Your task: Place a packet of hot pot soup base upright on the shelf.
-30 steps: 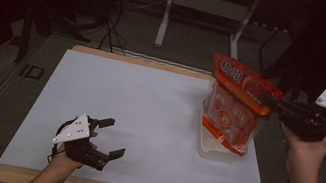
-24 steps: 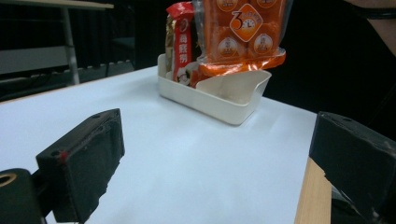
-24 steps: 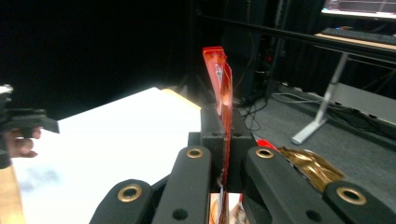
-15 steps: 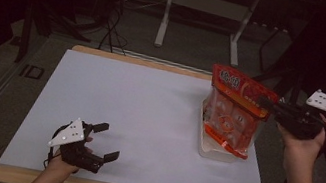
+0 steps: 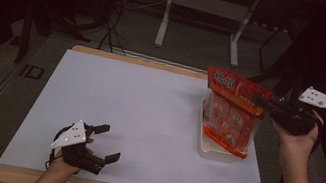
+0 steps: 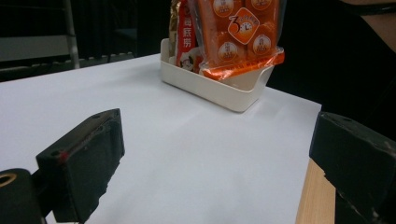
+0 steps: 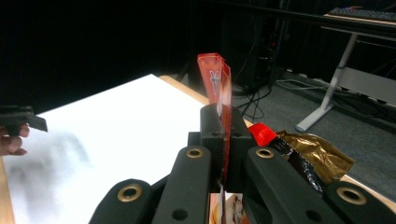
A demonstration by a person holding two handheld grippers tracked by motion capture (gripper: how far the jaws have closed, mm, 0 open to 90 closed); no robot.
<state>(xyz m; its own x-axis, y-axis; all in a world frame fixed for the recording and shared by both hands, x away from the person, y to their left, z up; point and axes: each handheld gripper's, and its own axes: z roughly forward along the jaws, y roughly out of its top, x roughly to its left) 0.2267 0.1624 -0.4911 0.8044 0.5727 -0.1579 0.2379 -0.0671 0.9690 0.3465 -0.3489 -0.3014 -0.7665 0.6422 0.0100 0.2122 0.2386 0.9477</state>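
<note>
The snack bag (image 5: 231, 114) hangs upright at the right side of the table, its bottom edge down inside the tray (image 5: 214, 151) and its red top seal pinched from the right by the right gripper (image 5: 263, 103). In the right gripper view the two black jaws are clenched flat on that seal (image 7: 218, 86), which stands up thin between them. The bag is clear with orange packets inside, seen close in the left gripper view (image 6: 237, 35).

The tray is a shallow cream box (image 6: 212, 86) on the white table (image 5: 147, 114), close to its right edge. It already holds other packs: a red-and-brown one (image 6: 183, 37) stands at the tray's far-left end in that view, just beside the bag (the bag's lower edge lies across the tray's rim there). In the right gripper view a dark wrapper with a red cap (image 7: 299, 156) lies just below the jaws.

The left gripper (image 5: 104, 142) rests low near the front left of the table, well apart from the tray, jaws released and wide with nothing between them. Behind the table stand a grey desk frame (image 5: 203, 12) and loose cables (image 5: 110, 31) on the floor.
</note>
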